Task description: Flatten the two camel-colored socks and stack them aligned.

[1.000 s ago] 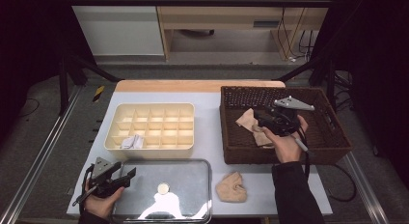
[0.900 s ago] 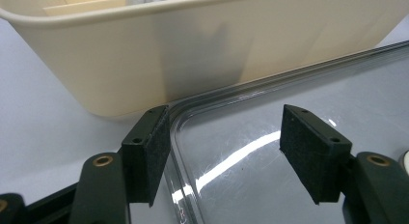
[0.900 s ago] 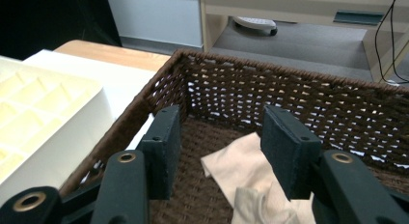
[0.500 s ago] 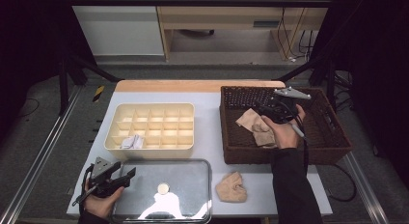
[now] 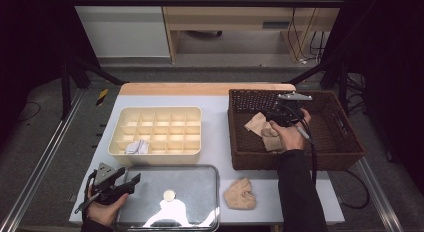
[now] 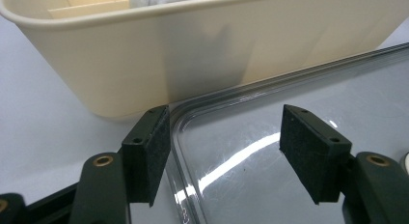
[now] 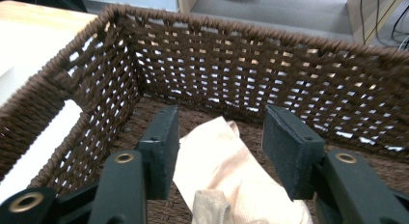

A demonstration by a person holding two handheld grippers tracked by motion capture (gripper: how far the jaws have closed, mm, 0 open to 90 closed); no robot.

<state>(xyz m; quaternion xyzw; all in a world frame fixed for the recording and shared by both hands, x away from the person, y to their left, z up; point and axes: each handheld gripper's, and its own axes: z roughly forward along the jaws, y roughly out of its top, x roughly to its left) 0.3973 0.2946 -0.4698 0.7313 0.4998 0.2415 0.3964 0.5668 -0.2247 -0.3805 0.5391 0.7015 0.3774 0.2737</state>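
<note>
A dark wicker basket [image 5: 295, 159] stands at the right of the table with beige cloth pieces [image 5: 257, 123] inside. My right gripper [image 5: 274, 113] hangs inside the basket above them, open. In the right gripper view its jaws [image 7: 222, 142] straddle one beige cloth [image 7: 222, 161] without pressing on it, facing the basket's back wall [image 7: 241, 60]. My left gripper [image 5: 131, 181] rests at the front left, open, at the corner of a clear lid [image 5: 195, 182]. In the left gripper view its jaws [image 6: 224, 142] straddle the clear lid's rim [image 6: 289, 84].
A cream divided box [image 5: 155, 154] stands left of centre, with a white cloth [image 5: 136, 147] in a front compartment. Its wall [image 6: 193, 60] rises just beyond my left jaws. Another beige cloth [image 5: 240, 193] lies on the table before the basket. A small round thing [image 5: 169, 195] shows on the lid.
My right hand has moved toward the back of the basket and a little lower, over the beige cloths. The left hand has stayed in place.
</note>
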